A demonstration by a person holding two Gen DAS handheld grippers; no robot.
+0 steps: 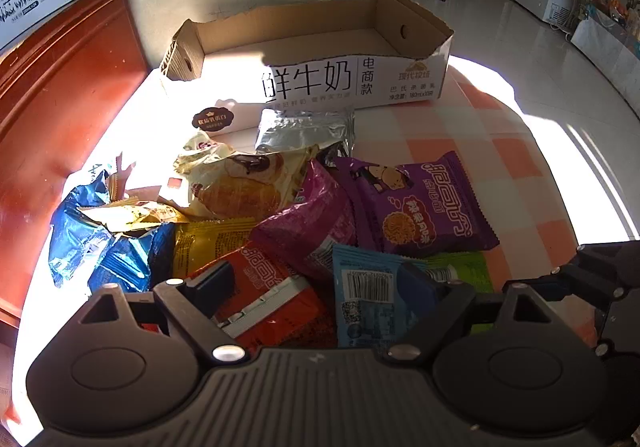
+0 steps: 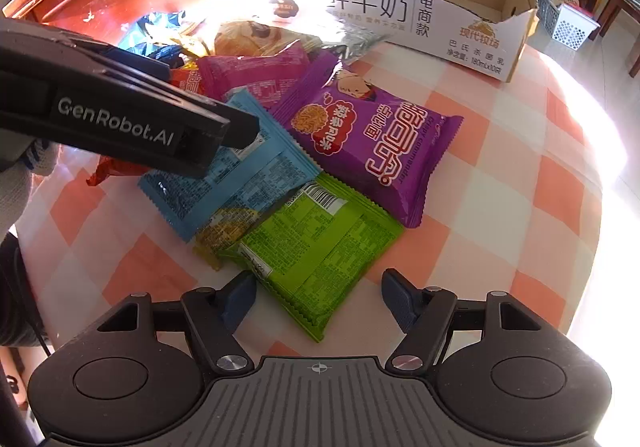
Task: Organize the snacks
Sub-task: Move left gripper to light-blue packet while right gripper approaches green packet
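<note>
A heap of snack packets lies on a checked tablecloth in front of an open cardboard box (image 1: 316,81) (image 2: 452,27) with nothing visible inside. My left gripper (image 1: 316,285) hovers low over the heap, open, its fingers straddling a red packet (image 1: 272,299) and a light blue packet (image 1: 366,301) (image 2: 224,191). The right gripper (image 2: 320,297) is open with the near corner of a green packet (image 2: 320,243) between its fingers; the pads stand just clear of it. A purple noodle packet (image 1: 420,203) (image 2: 372,143) lies beside these. The left gripper's body (image 2: 132,119) covers part of the heap.
Farther back lie a bread packet (image 1: 240,183), a silver pouch (image 1: 308,127), dark blue packets (image 1: 92,247) and a yellow one (image 1: 212,243). A red wooden headboard (image 1: 60,87) borders the left. The round table's edge (image 2: 600,207) curves at the right, with floor beyond.
</note>
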